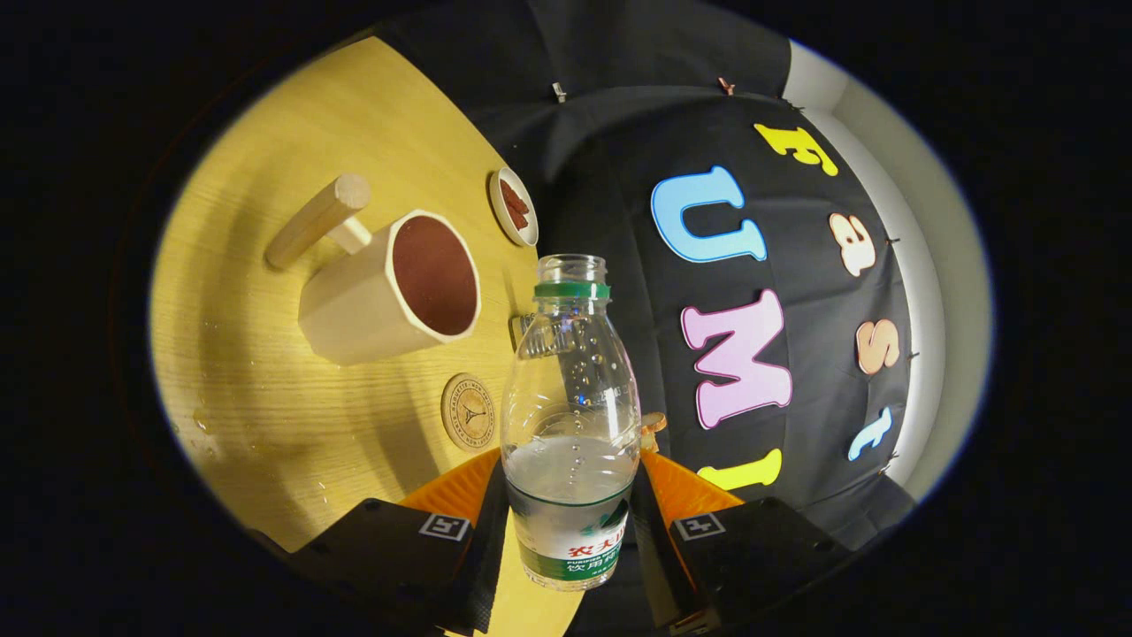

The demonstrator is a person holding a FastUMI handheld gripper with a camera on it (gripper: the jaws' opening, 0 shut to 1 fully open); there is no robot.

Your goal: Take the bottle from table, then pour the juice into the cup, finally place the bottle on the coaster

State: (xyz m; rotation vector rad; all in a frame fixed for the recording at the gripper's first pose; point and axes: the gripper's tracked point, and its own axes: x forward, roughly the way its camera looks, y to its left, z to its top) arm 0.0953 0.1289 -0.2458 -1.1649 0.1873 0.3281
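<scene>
Between its two fingers, the hand-held gripper [570, 522] squeezes a clear, uncapped plastic bottle [570, 416]. Beyond it, a cream wooden-handled cup [389, 292] and round wooden coaster [469, 411] sit on the yellow wooden bench [265, 372].

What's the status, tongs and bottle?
Tongs shut on bottle, uncapped, part full. Cup beyond, coaster nearer. Nothing between.

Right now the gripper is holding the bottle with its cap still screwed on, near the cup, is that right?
Not quite. In the gripper view the gripper is shut on the bottle near the cup, but the bottle's mouth is open, with no cap on it.
</scene>
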